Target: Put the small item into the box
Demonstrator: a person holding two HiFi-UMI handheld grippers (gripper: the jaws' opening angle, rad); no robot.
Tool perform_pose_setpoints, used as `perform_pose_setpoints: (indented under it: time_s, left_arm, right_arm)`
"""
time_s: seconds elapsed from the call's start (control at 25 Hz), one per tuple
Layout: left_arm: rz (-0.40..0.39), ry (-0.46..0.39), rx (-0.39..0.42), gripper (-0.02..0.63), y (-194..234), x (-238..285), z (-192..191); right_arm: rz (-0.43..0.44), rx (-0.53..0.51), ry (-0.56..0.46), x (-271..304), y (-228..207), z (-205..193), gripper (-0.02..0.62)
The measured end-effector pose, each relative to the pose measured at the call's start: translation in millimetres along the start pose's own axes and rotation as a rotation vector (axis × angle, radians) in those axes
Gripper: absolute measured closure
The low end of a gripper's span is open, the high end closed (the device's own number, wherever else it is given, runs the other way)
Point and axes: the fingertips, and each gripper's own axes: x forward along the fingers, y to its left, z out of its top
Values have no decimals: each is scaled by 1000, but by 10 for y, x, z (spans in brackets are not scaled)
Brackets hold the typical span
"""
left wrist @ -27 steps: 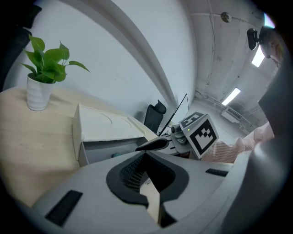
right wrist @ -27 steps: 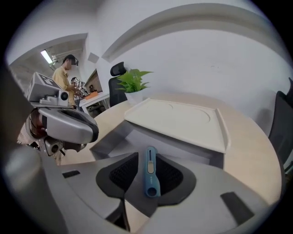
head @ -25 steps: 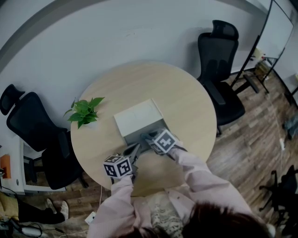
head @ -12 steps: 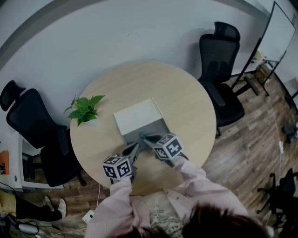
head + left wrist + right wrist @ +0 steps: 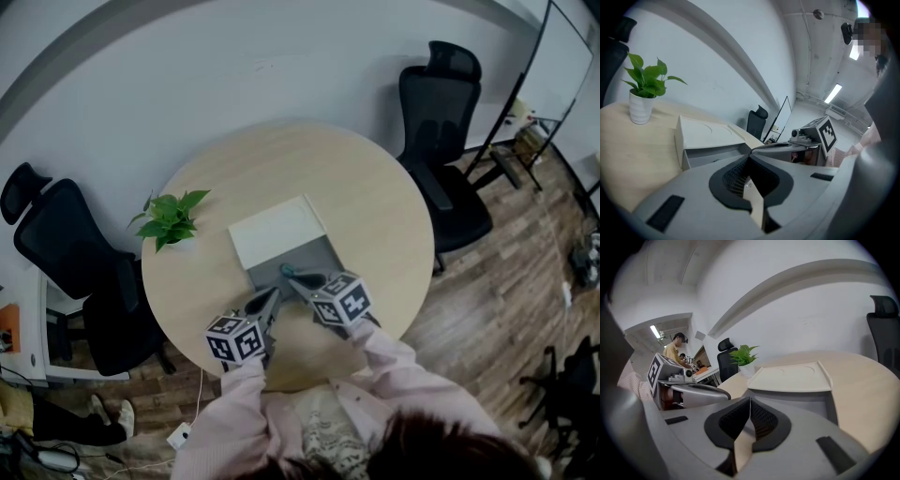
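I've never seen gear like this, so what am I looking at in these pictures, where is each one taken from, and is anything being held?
No robot here: a person holds two hand tools, each ending in a two-fingered claw; the patterned cubes are part of those tools. The wide picture comes from a camera on the person's head, looking down. The other two come from cameras riding on the left claw and right claw. On the round wooden table stand a white box, open toward the person, and a potted plant. The left claw is shut and empty; the right claw's jaws are closing, nothing visible between them.
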Motion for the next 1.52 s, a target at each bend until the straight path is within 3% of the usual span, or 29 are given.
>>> perform_pose_setpoints:
  time_s: [0.6,1.52]
  left_arm:
    - [3,-19,36,598,-38,-103,7]
    - [-3,-36,70,598,-110,-204,24]
  right_arm:
    - [43,-32,-147,-178,168,210,600]
    - [102,-4,-192,-241,303,159,600]
